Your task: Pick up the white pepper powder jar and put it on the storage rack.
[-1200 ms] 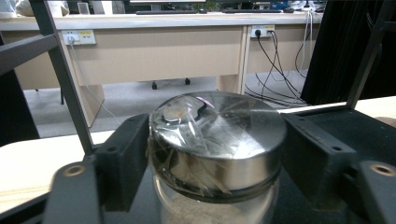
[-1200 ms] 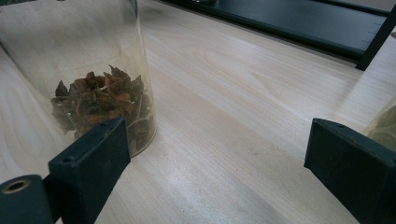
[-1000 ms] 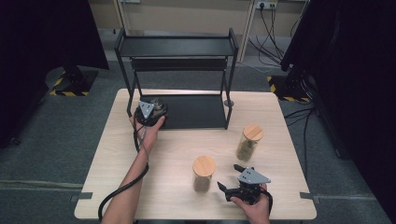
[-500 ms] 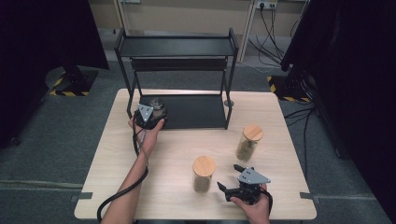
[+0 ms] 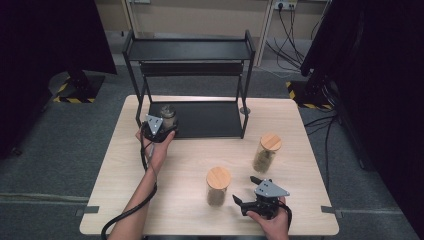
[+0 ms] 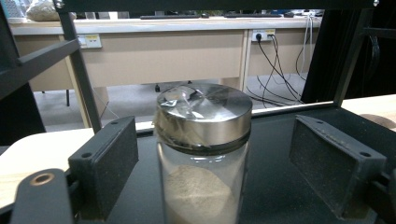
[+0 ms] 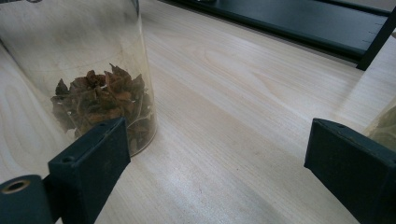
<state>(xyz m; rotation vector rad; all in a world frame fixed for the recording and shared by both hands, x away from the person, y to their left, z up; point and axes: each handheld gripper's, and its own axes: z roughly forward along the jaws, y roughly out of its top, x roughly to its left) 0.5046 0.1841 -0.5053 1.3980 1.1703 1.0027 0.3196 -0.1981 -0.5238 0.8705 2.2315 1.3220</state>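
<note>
Standing on the rack's [image 5: 210, 120] lower shelf at far left, the metal-lidded jar [image 6: 203, 140] sits between the left gripper's [image 6: 212, 163] jaws, just opening, pads clear; the right gripper [image 7: 215, 172] rests released near the wooden-lidded jar [image 5: 218, 186].

Grey carpet floor [image 5: 60, 150] surrounds the light wooden desk [image 5: 200, 155]. Beyond the tongs, past the desk's far edge, a beige wall [image 5: 200, 20] carries a power socket [image 5: 283, 6] with black cables [image 5: 290, 35] trailing down — dark curtains [image 5: 45, 35] hang at both sides, each near a hazard-striped base [image 5: 75, 95].
</note>
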